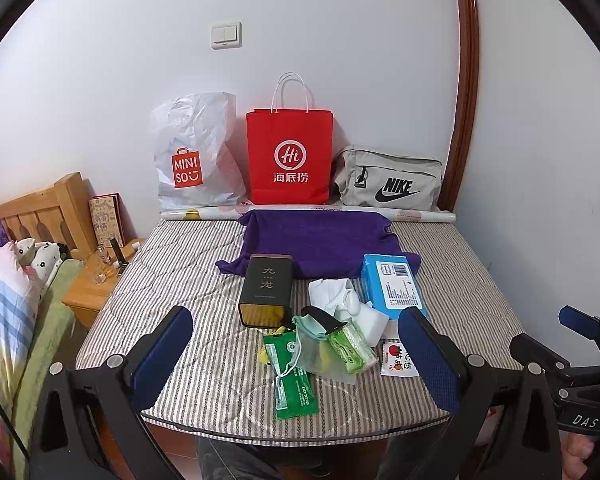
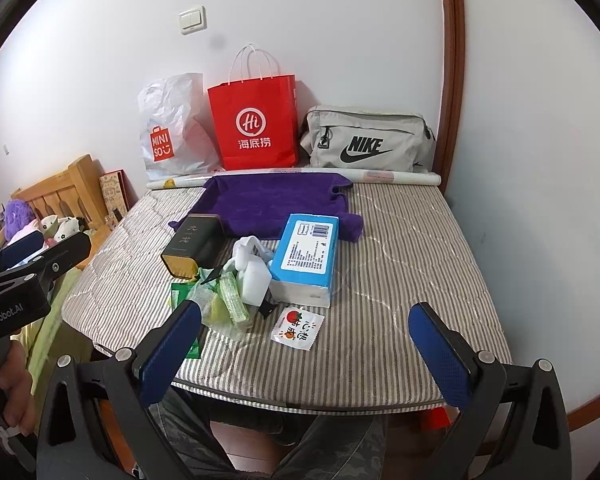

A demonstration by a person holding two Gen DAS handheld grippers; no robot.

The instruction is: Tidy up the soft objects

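Note:
A purple towel point(image 1: 320, 240) point(image 2: 276, 204) lies spread at the back of the striped mattress point(image 1: 180, 280) point(image 2: 400, 260). In front of it sit a blue tissue pack point(image 1: 394, 286) point(image 2: 306, 258), white socks point(image 1: 334, 294) point(image 2: 252, 264), a dark tin box point(image 1: 266, 290) point(image 2: 194, 246), a face mask point(image 1: 312, 328), green wipe packets point(image 1: 294, 388) point(image 2: 234, 296) and a small white sachet point(image 1: 396, 360) point(image 2: 298, 326). My left gripper point(image 1: 296, 360) is open above the front edge, over the clutter. My right gripper point(image 2: 306, 354) is open and empty, near the front edge by the sachet.
A Miniso plastic bag point(image 1: 194, 152) point(image 2: 172, 128), a red paper bag point(image 1: 290, 156) point(image 2: 256, 120) and a grey Nike bag point(image 1: 388, 180) point(image 2: 368, 140) stand against the back wall. A paper roll point(image 1: 420, 214) lies before them. A wooden nightstand point(image 1: 88, 288) and a bed are at left.

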